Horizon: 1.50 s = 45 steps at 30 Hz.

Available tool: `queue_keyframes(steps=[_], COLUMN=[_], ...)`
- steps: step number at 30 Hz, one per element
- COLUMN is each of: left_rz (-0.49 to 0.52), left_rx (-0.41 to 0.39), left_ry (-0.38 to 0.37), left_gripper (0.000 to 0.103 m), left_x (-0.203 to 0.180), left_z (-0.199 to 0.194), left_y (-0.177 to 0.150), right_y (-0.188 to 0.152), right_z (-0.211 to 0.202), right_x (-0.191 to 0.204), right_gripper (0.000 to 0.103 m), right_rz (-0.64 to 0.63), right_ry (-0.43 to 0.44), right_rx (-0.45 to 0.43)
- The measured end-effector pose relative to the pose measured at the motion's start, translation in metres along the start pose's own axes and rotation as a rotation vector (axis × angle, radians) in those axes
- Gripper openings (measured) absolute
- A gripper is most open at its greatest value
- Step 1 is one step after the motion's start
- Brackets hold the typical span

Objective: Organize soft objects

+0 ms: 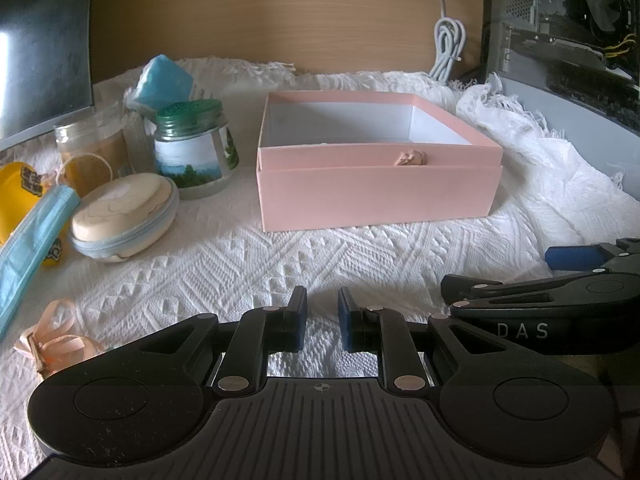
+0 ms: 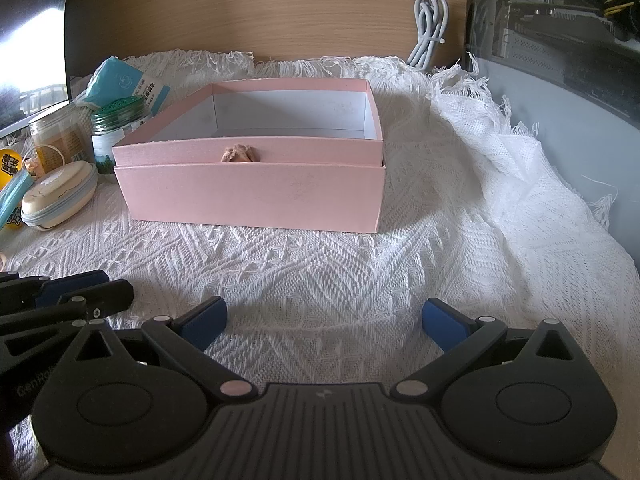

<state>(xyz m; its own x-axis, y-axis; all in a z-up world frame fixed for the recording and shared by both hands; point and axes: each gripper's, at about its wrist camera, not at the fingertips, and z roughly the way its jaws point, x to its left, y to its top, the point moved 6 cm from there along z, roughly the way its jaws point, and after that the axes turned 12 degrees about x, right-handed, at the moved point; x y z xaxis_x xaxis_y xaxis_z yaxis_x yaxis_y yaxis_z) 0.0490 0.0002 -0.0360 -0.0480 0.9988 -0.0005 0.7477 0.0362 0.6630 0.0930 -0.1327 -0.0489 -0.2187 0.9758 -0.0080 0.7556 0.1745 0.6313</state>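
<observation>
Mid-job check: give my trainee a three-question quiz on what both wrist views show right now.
1. True or false: the open pink cardboard box stands on the white woven cloth.
2. Which is wider apart: the left gripper or the right gripper?
3. Multiple choice: the green-lidded glass jar stands on the box's A) left B) right C) inside.

Key:
1. True.
2. The right gripper; the left's jaws are nearly closed, holding nothing.
3. A.
</observation>
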Motion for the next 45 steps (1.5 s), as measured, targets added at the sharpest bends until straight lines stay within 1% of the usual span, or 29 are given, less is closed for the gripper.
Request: queue_keyframes(steps=[18, 21, 22, 24, 26, 27, 29, 31, 33, 34, 36, 38, 39, 40, 41, 43, 44, 45], left_rz=[0.005, 0.002, -0.008, -0.048, -0.088, -0.097, -0.103, -0.115, -0.142, -0.163, -0.240, -0.358, -0.435, -0.517, -0.595, -0.774, -0.859, -0.933], left_rx=[-0.001, -0.001, -0.001, -0.003, 0.012, 0.021, 0.016, -0.014, -0.044, -0.054, -0.071, -0.078, -0.067, -0.042, -0.006, 0.067, 0.080, 0.075], left_ry=[0.006, 0.001, -0.011, -0.066, -0.125, -0.143, -0.174, -0.200, -0.218, -0.217, -0.186, -0.133, -0.110, -0.104, -0.112, -0.155, -0.166, -0.165], left_gripper=[0.019, 0.019, 0.019, 0.019, 0.019, 0.019, 0.019, 0.019, 0.019, 0.019, 0.019, 0.019, 0.019, 0.019, 0.019, 0.019, 0.019, 0.019], left_x=[-0.004, -0.003, -0.001, 0.006, 0.014, 0.018, 0.028, 0.042, 0.067, 0.080, 0.122, 0.178, 0.210, 0.239, 0.264, 0.310, 0.330, 0.348], left_z=[0.000, 0.000, -0.001, -0.002, -0.004, -0.006, -0.015, -0.029, -0.046, -0.053, -0.067, -0.080, -0.083, -0.083, -0.081, -0.074, -0.070, -0.067], left_y=[0.000, 0.000, 0.000, -0.001, 0.000, 0.001, 0.006, 0.015, 0.027, 0.033, 0.046, 0.061, 0.067, 0.072, 0.075, 0.076, 0.074, 0.072], right_y=[0.000, 0.003, 0.006, 0.009, 0.010, 0.009, 0.008, 0.005, 0.004, 0.004, 0.010, 0.021, 0.028, 0.036, 0.044, 0.059, 0.066, 0.071], right_z=[0.000, 0.000, 0.000, 0.000, 0.000, -0.001, -0.002, -0.005, -0.006, -0.007, -0.011, -0.024, -0.032, -0.039, -0.043, -0.046, -0.047, -0.048], right_x=[0.000, 0.000, -0.001, -0.001, 0.000, 0.001, 0.004, 0.005, 0.010, 0.013, 0.020, 0.031, 0.038, 0.047, 0.057, 0.078, 0.088, 0.097], right_gripper=[0.103, 0.103, 0.103, 0.103, 0.103, 0.103, 0.103, 0.103, 0.103, 0.103, 0.103, 0.103, 0.103, 0.103, 0.103, 0.103, 0.103, 0.102], right_rz=[-0.004, -0.038, -0.045, -0.052, -0.056, -0.060, -0.087, -0.094, -0.106, -0.117, -0.130, -0.104, -0.096, -0.102, -0.115, -0.129, -0.128, -0.134], right_ry=[0.001, 0.028, 0.036, 0.040, 0.037, 0.037, 0.053, 0.056, 0.059, 0.061, 0.064, 0.111, 0.152, 0.189, 0.219, 0.266, 0.280, 0.286], right_rx=[0.001, 0.042, 0.074, 0.131, 0.181, 0.197, 0.216, 0.212, 0.209, 0.217, 0.215, 0.170, 0.140, 0.119, 0.107, 0.106, 0.098, 0.088])
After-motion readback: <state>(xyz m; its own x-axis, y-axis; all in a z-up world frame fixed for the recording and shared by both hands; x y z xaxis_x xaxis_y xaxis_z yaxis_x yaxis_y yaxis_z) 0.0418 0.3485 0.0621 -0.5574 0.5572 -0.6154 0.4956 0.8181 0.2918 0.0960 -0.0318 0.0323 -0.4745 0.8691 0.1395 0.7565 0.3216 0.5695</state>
